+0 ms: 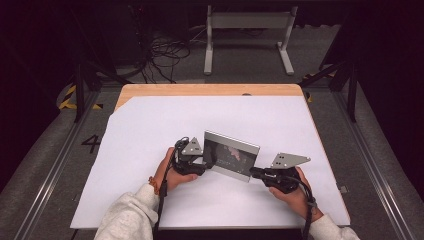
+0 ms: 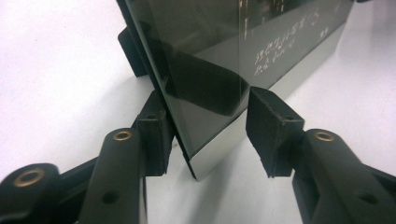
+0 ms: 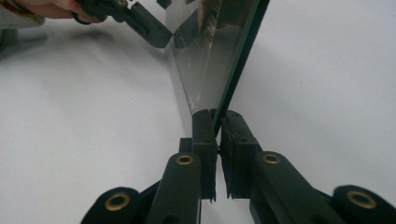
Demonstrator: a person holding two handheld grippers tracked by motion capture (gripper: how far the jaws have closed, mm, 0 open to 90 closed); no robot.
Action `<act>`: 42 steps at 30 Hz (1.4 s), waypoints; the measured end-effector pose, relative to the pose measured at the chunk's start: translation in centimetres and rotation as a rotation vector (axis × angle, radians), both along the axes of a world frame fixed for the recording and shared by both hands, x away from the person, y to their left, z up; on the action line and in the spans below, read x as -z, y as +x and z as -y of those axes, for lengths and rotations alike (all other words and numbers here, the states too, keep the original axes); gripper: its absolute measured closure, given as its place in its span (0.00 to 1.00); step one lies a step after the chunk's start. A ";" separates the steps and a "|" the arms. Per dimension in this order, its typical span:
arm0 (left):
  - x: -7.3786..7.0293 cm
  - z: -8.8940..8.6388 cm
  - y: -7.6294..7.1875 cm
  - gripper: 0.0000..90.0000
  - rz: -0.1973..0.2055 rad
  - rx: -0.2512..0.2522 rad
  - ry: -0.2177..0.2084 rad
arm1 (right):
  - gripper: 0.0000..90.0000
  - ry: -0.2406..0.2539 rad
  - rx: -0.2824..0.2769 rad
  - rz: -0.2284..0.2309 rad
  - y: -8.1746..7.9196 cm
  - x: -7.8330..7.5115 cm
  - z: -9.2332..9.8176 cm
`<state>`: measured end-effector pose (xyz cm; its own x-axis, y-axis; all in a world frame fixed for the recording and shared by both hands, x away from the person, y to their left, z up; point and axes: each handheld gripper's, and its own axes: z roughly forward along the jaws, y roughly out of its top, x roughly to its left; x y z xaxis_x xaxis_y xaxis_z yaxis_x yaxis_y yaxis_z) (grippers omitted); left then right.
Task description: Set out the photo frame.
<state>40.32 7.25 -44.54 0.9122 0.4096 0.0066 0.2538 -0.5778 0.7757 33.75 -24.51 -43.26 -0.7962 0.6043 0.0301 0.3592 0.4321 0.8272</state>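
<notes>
- The framed glass panel (image 1: 231,155) stands on edge on the white sheet (image 1: 150,130), at the middle of the table's near half.
- Right gripper (image 1: 254,173) clenched tight on its right end, pads pinching the thin edge.
- Left gripper (image 2: 210,133) straddles the left corner: one pad touching the back, the other off the dark glass, so not gripping.

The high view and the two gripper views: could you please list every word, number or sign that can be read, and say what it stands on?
"4": painted dark on the grey floor, left of the table.
White handwritten lines on the dark glass of the picture frame: too blurred to read.
Yellow-and-black hazard stripes on the floor: a marking, no words.
</notes>
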 end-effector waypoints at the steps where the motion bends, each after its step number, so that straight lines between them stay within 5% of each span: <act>1: 0.0 -0.1 -0.1 0.61 0.005 -0.004 0.004 | 0.94 0.000 0.004 0.001 0.1 0.0 0.0; 16: -0.2 -1.3 -1.1 0.70 -0.006 -0.025 0.020 | 0.92 0.053 0.048 -0.019 1.3 0.4 -0.5; 42: 0.3 -2.5 -2.4 0.72 0.024 -0.052 0.041 | 0.89 0.019 0.061 0.018 1.5 0.5 -2.2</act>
